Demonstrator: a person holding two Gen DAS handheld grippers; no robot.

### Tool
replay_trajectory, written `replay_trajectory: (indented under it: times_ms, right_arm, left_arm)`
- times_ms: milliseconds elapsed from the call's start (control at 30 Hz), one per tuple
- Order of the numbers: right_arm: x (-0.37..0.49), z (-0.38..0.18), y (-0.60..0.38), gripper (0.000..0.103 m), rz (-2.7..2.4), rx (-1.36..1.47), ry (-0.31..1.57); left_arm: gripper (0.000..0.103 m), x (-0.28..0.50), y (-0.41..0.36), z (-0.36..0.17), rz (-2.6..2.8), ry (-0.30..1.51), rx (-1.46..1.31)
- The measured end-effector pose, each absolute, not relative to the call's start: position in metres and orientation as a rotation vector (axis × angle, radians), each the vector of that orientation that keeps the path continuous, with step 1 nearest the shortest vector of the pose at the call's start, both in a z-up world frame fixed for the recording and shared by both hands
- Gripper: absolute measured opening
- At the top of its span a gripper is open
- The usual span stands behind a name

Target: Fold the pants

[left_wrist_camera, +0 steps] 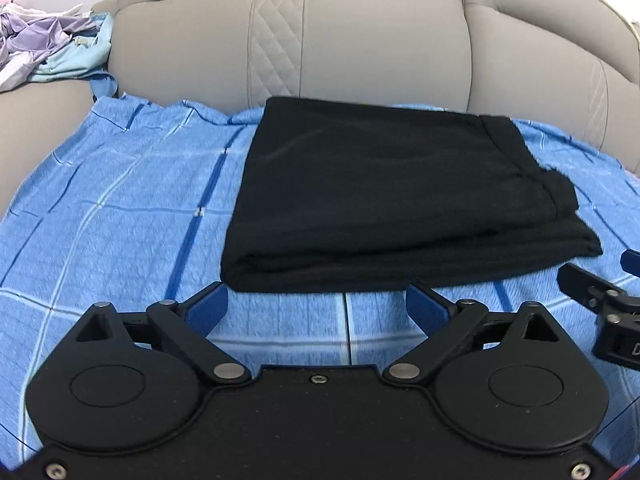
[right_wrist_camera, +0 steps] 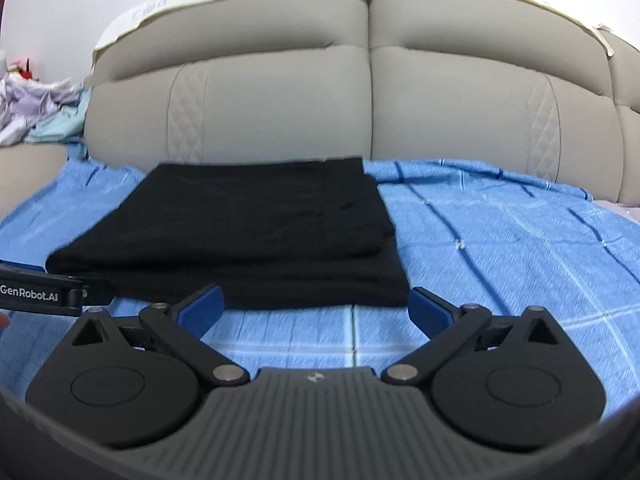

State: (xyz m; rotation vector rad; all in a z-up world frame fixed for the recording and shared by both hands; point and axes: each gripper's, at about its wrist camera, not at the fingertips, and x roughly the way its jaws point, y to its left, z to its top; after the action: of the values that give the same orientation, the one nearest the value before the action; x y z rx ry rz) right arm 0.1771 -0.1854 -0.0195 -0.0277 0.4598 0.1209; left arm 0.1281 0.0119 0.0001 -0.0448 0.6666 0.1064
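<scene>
On the blue blanket [left_wrist_camera: 120, 216], folded black pants [left_wrist_camera: 392, 196] lie before both grippers' wide-spread, empty jaws.

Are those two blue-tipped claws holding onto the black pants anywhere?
No. The left gripper and right gripper are both open, empty, just short of the folded black pants.

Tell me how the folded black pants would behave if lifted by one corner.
The black pants would likely droop and unfold: the layers are soft and loose at the edges. Probably light, thin fabric. Pushed, they'd likely bunch rather than slide on the textured blue blanket.
</scene>
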Motion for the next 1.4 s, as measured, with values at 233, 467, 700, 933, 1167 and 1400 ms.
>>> replay_trajectory:
  times_ms: [233,467,700,933,1167,1400]
  right_arm:
    - [0.178,-0.04,-0.173,0.103,0.084,-0.051,0.492]
    - [0.178,-0.046,-0.171,0.103,0.078,-0.066,0.454]
    - [0.179,-0.047,-0.171,0.103,0.08,-0.069,0.453]
    - [0.178,-0.047,-0.171,0.103,0.081,-0.07,0.451]
    - [0.178,-0.047,-0.171,0.103,0.081,-0.072,0.451]
    - [0.178,-0.047,-0.171,0.103,0.081,-0.071,0.451]
  left_arm:
    - [0.102,0.132,0.012,-0.008,0.113,0.649,-0.038]
    - [0.103,0.136,0.007,-0.013,0.1,0.613,-0.02]
    - [0.103,0.137,0.007,-0.013,0.097,0.631,-0.023]
    - [0.103,0.141,0.009,-0.01,0.094,0.668,-0.023]
    - [0.103,0.142,0.009,-0.009,0.096,0.677,-0.027]
    - [0.103,0.143,0.01,-0.009,0.096,0.683,-0.028]
